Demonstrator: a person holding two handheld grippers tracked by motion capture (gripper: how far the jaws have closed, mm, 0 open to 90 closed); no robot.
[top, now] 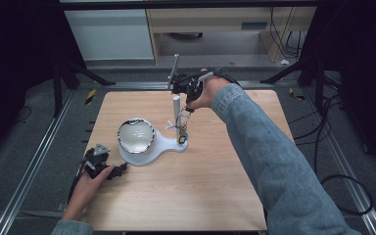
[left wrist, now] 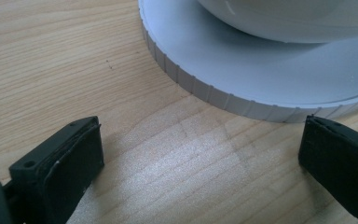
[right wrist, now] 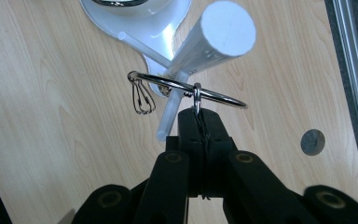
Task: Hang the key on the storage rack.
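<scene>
Right gripper [right wrist: 200, 116] held high over the far middle of the tabletop [top: 215, 196], jaws pressed together on a small link that carries a metal ring [right wrist: 186, 88], with a wire clip [right wrist: 142, 99] dangling from the ring's other end. Ring hanging just beside the white post [right wrist: 214, 39] of the white stand [top: 164, 144], close to a thin crossbar [right wrist: 170, 112] sticking out from it; whether touching or apart, cannot tell. Likely risks: ring swinging or twisting on so thin a pinch and missing the peg, clip snagging on the crossbar, or a sideways knock tipping the post, since the base looks light. Left gripper [left wrist: 200, 154] low on the near-left tabletop, jaws spread wide and empty, just beside the ribbed rim of the stand's round base [left wrist: 223, 98], near enough to steady it but also near enough to nudge it and the shiny bowl [top: 136, 134] seated on it. Plenty of bare wood to the right and toward the person; less room at the left edge, where the left hand [top: 90, 183] sits near the border, and at the far edge behind the right hand [top: 208, 93]
</scene>
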